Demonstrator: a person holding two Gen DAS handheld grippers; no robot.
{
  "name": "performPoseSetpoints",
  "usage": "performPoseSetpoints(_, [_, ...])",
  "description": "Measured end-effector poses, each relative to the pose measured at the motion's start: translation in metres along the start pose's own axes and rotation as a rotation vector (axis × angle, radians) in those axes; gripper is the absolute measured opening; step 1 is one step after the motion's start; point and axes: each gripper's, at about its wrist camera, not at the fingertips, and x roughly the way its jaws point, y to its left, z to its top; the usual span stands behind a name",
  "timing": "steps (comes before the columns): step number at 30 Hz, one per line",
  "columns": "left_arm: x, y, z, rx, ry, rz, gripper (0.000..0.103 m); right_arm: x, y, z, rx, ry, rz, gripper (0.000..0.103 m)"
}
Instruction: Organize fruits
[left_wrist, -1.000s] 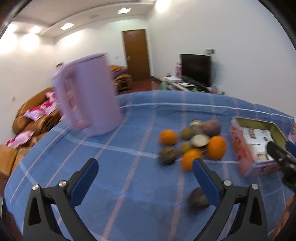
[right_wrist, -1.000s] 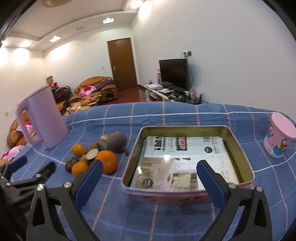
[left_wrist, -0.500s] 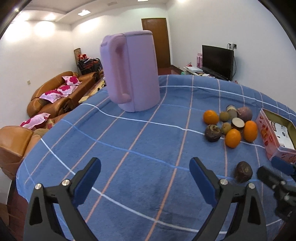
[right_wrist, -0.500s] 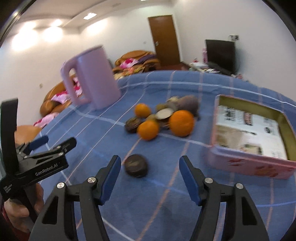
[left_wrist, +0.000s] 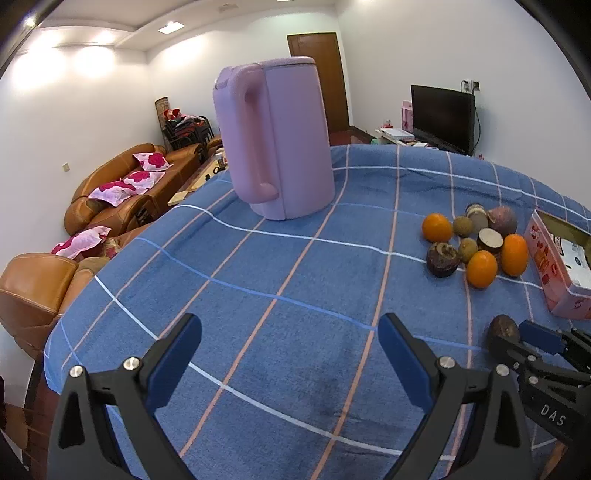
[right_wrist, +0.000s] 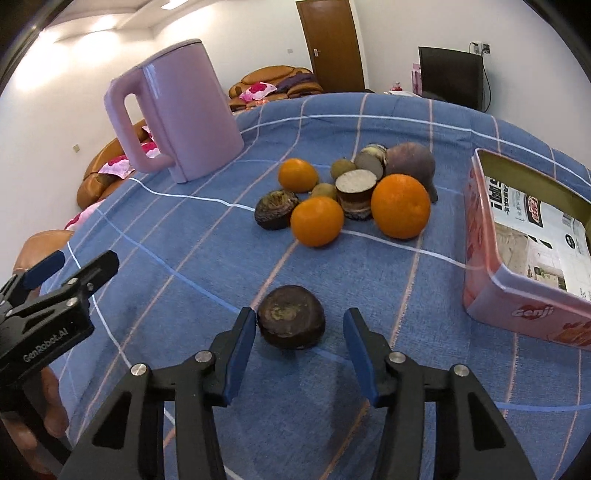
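While the right gripper (right_wrist: 299, 332) is hovering low over the worktop (right_wrist: 221, 229), its jaws are standing spread on either side of a dark brown round fruit (right_wrist: 291, 321) — the left blue pad is sitting just beside the fruit's left edge, and the right pad is standing a little apart from its right edge, so nothing is being pinched. This fruit is lying alone on the blue checked cloth at the near edge, well apart from the main pile.

Farther back, a cluster of fruit is resting together: three oranges (right_wrist: 400, 205), another dark brown fruit (right_wrist: 276, 209) at the left of the pile, a cut piece showing a pale face (right_wrist: 355, 188), small greenish-brown fruits (right_wrist: 342, 168), and a large purplish-brown one (right_wrist: 410, 162) at the far right. To the right of the pile, a pink tin box (right_wrist: 487, 288) is sitting open, with printed paper lining its bottom. To the far left, a pink kettle (right_wrist: 177, 110) is standing upright with its handle facing left.

The left gripper (left_wrist: 290, 356) is hanging over a bare stretch of cloth on the left side of the worktop, its jaws spread wide and holding nothing. From its view, the lone dark fruit (left_wrist: 503, 332) is showing at the right, with the right gripper's pads reaching beside it.
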Motion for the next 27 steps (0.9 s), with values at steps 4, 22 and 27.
performPoseSetpoints(4, [0.000, -0.006, -0.001, 0.020, 0.001, 0.016, 0.098, 0.004, 0.005, 0.001, -0.029, 0.006, -0.013, 0.050])
performPoseSetpoints(22, [0.002, -0.034, 0.008, 0.103, 0.038, -0.138, 0.095, -0.045, -0.014, 0.008, -0.047, -0.165, -0.065, 0.039])
performPoseSetpoints(27, [0.008, -0.071, 0.026, 0.212, -0.017, -0.239, 0.085, -0.079, -0.044, 0.013, -0.036, -0.277, -0.151, 0.039])
